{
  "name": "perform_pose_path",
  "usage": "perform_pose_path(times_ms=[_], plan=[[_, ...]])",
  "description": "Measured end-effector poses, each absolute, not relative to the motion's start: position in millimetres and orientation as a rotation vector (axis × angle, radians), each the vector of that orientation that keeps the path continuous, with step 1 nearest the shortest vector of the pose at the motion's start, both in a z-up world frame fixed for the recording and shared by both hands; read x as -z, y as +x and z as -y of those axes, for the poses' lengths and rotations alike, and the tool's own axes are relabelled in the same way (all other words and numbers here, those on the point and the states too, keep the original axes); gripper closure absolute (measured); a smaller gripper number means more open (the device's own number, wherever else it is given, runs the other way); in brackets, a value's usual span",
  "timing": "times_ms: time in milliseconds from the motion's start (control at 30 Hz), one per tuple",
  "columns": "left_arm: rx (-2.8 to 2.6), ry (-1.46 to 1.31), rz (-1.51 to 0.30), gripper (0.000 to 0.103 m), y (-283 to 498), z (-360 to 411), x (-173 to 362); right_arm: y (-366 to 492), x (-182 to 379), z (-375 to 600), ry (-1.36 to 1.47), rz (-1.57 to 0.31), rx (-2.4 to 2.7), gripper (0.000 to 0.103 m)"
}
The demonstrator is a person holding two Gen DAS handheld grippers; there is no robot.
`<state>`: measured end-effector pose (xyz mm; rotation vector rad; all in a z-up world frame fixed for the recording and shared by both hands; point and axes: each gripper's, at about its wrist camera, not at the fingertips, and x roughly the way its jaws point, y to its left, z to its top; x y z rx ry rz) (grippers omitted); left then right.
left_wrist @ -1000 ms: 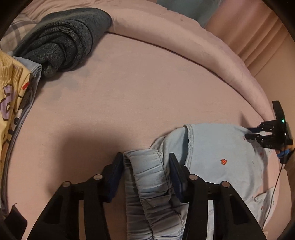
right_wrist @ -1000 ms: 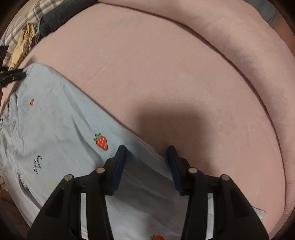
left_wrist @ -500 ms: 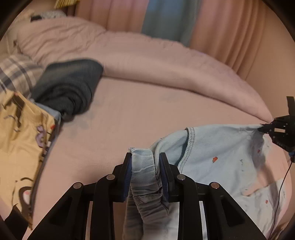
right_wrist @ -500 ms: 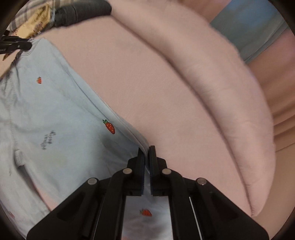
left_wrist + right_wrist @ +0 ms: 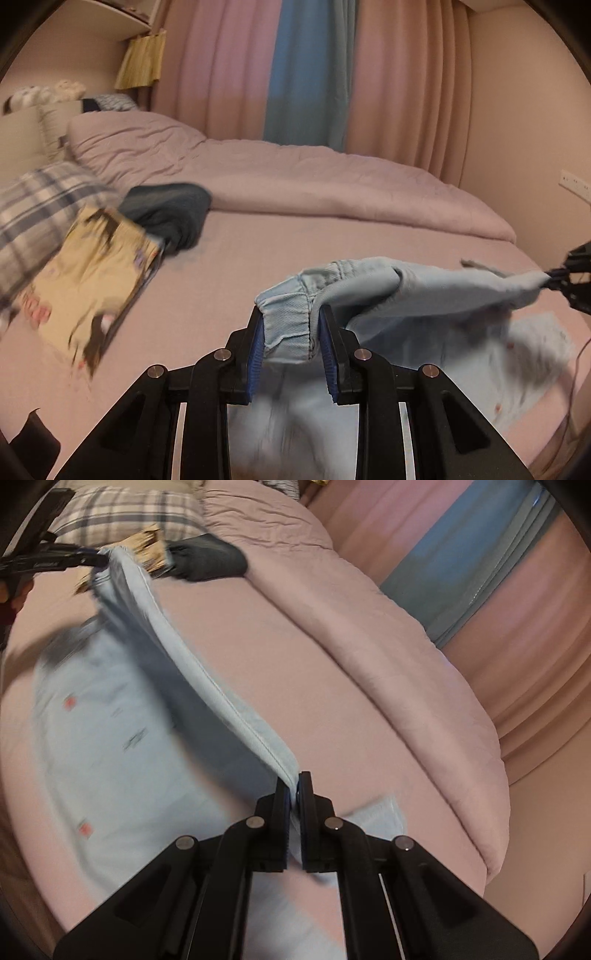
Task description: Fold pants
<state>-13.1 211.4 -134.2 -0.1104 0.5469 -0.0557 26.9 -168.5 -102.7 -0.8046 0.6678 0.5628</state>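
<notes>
Pink bed sheet (image 5: 258, 258). Left gripper (image 5: 291, 338) clamps the pants (image 5: 424, 291) at the waistband; right gripper (image 5: 294, 805) pinches the hem edge. Risk: thin hem slipping free under tension.

bare pink sheet lies open on the bed (image 5: 258, 266) between the lifted pants (image 5: 424, 291) and the rolled duvet (image 5: 332, 181) along its far side. a yellow printed garment (image 5: 92, 280) and a dark folded garment (image 5: 166, 210) crowd the left.
</notes>
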Motion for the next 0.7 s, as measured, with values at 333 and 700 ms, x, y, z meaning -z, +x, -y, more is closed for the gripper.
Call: perform_pose_path(times_ms=[333, 700], plan=[[0.013, -0.156, -0.665, 0.075, -46, -212, 192, -38, 206, 146, -0.979, -0.844, -0.688, 0.099], [-0.014, -0.094, -0.734, 0.066, -50, -214, 216, -54, 212, 151, -0.998, -0.845, -0.699, 0.098]])
